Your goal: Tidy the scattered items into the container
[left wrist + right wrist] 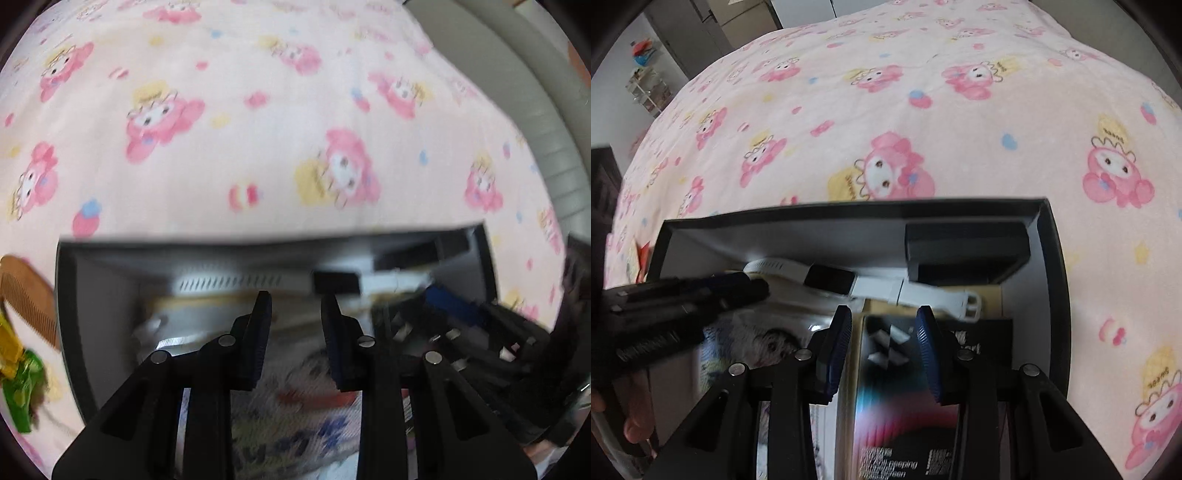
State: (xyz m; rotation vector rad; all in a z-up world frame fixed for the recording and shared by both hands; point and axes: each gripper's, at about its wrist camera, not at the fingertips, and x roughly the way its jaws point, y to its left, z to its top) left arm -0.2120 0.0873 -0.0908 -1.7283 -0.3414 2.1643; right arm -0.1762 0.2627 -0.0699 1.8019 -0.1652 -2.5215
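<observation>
A black box [85, 280] with a grey inside lies on a pink cartoon blanket; it also shows in the right wrist view [1052, 258]. It holds a white smartwatch [827, 278], a dark small box [964, 251] and printed packets. My left gripper [293, 306] is open and empty over the box, above a printed packet [295, 424]. My right gripper [882, 321] is open over the box, its jaws either side of a dark screen-protector packet [897, 406], not closed on it. The left gripper also shows in the right wrist view [683, 295].
A brown comb [26, 295] and green and yellow wrappers [18, 384] lie on the blanket left of the box. A grey bed edge [535, 110] runs at the right. Shelves [646, 88] stand far left.
</observation>
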